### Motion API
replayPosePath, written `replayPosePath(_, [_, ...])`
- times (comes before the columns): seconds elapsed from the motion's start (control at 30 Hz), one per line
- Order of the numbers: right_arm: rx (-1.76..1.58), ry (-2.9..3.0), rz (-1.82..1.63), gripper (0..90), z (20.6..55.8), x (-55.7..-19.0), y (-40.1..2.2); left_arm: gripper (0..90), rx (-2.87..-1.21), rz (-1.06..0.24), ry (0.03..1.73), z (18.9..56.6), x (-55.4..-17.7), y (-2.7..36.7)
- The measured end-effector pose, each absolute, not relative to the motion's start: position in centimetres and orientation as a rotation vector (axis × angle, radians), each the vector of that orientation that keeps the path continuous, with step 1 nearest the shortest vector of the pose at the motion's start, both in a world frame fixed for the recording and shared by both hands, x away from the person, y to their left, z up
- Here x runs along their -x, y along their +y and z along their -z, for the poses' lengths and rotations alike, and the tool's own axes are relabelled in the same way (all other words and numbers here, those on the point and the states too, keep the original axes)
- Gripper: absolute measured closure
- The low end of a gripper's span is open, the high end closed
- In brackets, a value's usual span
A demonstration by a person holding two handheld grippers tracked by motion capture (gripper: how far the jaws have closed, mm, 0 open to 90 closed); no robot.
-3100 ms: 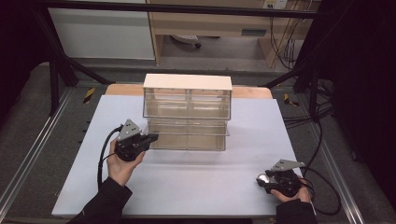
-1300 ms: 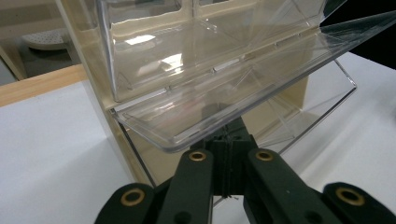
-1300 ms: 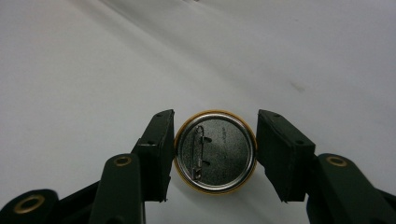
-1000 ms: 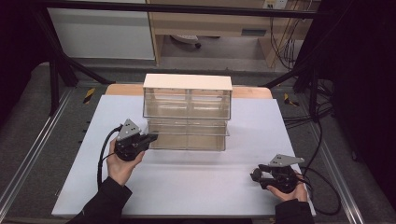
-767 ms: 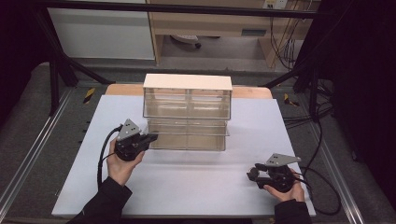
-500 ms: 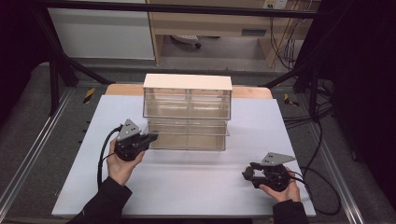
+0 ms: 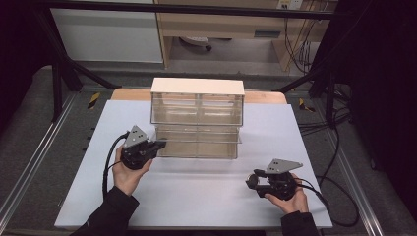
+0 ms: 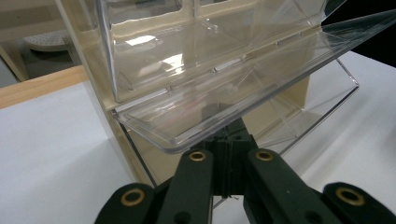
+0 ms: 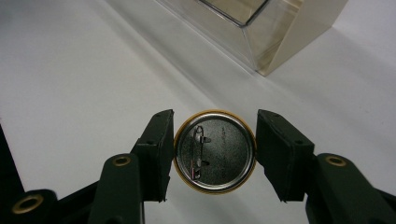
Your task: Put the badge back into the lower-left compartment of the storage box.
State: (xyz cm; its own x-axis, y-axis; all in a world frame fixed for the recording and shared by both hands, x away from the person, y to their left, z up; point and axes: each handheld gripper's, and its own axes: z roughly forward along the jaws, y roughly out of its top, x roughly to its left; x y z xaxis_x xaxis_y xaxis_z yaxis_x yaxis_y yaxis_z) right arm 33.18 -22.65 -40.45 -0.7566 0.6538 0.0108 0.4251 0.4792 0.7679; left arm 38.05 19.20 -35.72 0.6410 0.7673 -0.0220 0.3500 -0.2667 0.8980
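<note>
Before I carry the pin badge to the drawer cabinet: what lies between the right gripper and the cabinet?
Bare white tabletop, as the high view shows. The right gripper holds the pin badge, and nothing stands between it and the drawer cabinet.

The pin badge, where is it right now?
In the right gripper view, the pin badge sits back-up between the right claw pads, above the white table, near the clear drawer cabinet.

Left tool (image 7: 158, 145) at centre-left, jaws together; right tool (image 7: 251, 179) at lower right, jaws clamped.
</note>
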Motion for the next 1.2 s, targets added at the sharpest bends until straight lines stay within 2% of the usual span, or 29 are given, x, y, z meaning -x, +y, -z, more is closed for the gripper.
replayPosePath(1.2, [-0.804,2.437,-1.252,48.6,37.7,-34.2,-17.4,89.5,-1.871,-0.533,0.880,35.6,-38.0,19.3])
